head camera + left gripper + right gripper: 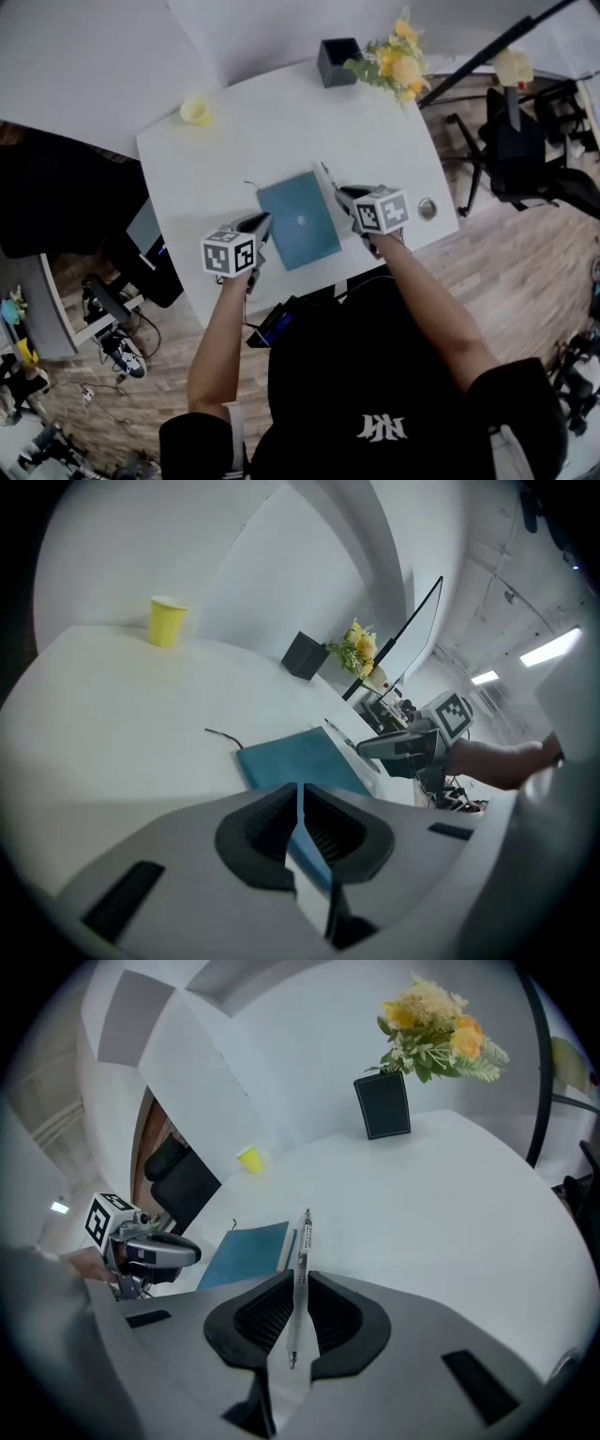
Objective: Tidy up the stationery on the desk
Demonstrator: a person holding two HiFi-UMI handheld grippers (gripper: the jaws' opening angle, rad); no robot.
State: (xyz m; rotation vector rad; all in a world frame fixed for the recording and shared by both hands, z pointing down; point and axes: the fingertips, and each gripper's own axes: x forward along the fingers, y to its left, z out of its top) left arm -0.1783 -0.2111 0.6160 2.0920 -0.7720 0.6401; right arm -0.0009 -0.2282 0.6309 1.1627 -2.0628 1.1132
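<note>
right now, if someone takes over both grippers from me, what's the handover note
Left gripper: jaws together, low over the near-left corner of the teal notebook; I cannot tell whether it pinches the cover.
Right gripper: shut on a clear pen, beside the notebook's right edge.
Black pen holder stands at the far edge of the desk, next to the flowers.
Done: pen is in the grip.
Left: probably carry the pen to the holder, then deal with the notebook.
</note>
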